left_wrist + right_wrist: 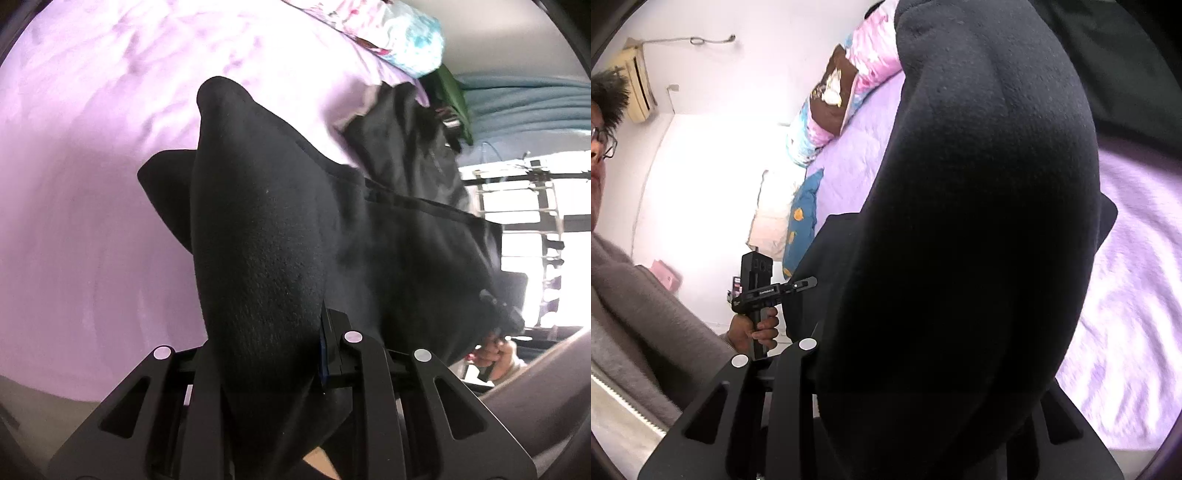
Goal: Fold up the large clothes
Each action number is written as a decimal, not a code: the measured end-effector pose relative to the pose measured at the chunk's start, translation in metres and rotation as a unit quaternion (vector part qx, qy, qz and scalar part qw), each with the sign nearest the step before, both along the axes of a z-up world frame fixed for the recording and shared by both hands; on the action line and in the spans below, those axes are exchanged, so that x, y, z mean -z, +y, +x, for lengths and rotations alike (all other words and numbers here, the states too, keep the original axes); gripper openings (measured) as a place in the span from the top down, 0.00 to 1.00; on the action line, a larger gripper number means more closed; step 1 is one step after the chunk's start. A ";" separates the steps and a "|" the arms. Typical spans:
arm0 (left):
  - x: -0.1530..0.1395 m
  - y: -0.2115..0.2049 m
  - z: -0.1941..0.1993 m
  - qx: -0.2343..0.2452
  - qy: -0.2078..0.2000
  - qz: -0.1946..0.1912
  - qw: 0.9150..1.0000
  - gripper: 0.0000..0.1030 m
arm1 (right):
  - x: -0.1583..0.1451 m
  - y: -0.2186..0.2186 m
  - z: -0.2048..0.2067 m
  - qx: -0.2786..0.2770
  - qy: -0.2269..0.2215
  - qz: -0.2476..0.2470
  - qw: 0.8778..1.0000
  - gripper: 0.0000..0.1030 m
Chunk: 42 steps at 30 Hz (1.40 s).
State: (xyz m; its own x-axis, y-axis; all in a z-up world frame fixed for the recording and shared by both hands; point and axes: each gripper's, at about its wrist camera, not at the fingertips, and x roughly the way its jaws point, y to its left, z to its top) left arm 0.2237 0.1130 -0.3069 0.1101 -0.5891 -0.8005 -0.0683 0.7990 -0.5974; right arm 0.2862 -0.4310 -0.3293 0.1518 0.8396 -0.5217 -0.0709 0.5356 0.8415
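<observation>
A large black fleece garment [280,236] hangs in the air above the purple bedsheet [81,192]. My left gripper [273,354] is shut on a fold of it, and the cloth drapes over the fingers. My right gripper [886,369] is shut on another part of the same black garment [967,229], which covers most of the right wrist view and hides the right finger. The left gripper also shows in the right wrist view [798,286], held in the person's hand, gripping the garment's edge.
A flowered pillow [849,85] and a blue cushion [803,221] lie along the bed's far side. More dark clothes [406,147] lie on the bed near a window [528,240]. The person in a grey top [639,325] stands at the left.
</observation>
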 end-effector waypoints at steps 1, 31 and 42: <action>-0.006 -0.009 0.003 0.001 0.004 -0.007 1.000 0.82 | -0.006 -0.011 -0.002 0.004 -0.003 0.000 1.000 0.70; -0.112 -0.301 0.224 0.226 -0.125 -0.046 0.965 0.83 | -0.141 -0.243 0.057 0.117 -0.150 -0.033 0.981 0.70; -0.144 -0.376 0.309 0.233 -0.184 -0.062 0.953 0.83 | -0.177 -0.301 0.099 0.136 -0.207 -0.059 0.967 0.70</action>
State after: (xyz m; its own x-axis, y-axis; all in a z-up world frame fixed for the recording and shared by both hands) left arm 0.5327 -0.2626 -0.1628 0.0723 -0.7296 -0.6801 0.5092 0.6133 -0.6038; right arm 0.3857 -0.7320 -0.1522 0.5753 0.6778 -0.4579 -0.2318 0.6719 0.7034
